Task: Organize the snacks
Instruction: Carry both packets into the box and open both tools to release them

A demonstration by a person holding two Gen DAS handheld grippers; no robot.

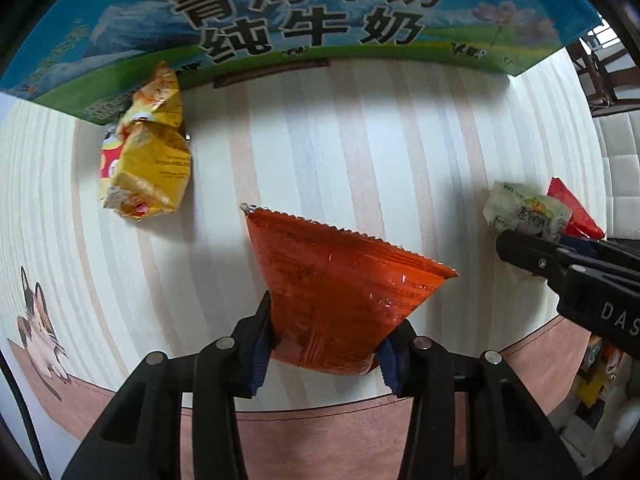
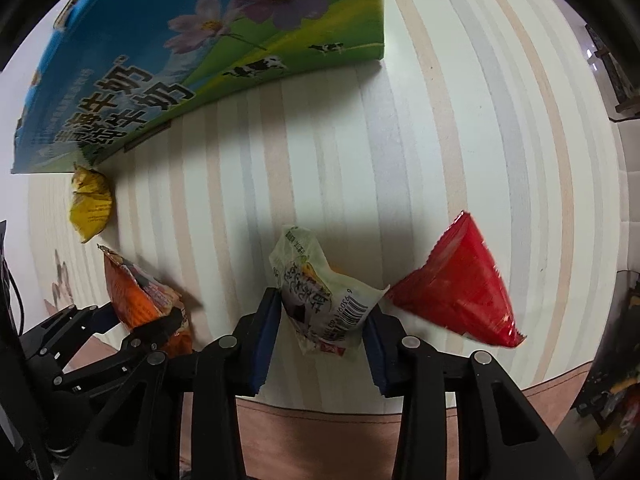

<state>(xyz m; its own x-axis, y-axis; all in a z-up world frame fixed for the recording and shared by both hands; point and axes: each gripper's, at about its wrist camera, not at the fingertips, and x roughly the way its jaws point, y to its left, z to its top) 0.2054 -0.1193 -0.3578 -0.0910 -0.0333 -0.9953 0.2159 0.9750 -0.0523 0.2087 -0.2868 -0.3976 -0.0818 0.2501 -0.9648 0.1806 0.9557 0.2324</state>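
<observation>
Milk carton box (image 1: 320, 20) stands at the far side of the counter (image 1: 360, 152), printed side facing the cameras; its inside is not visible, so contents cannot be told. 4 snack packs lie outside it on the striped counter top.

Left tool (image 1: 326, 344) is clamped on the orange snack bag (image 1: 344, 296), blue pads pressing both lower sides of the bag, near the counter's front edge. Right tool (image 2: 320, 324) is clamped on the white-green snack pack (image 2: 320, 300), barcode facing up, also near the front edge.

Yellow snack bag (image 1: 144, 152) lies crumpled at the box's left corner, touching or just beside its base. Red snack bag (image 2: 460, 288) lies just right of the white-green pack, their edges touching or nearly so, close to the counter's right rim.

Open room: a wide bare stretch of counter runs between the 2 held packs and the box front, and to the right of the box. The 2 tools sit side by side, near each other but apart. Front edge of the counter curves just under both tools.
</observation>
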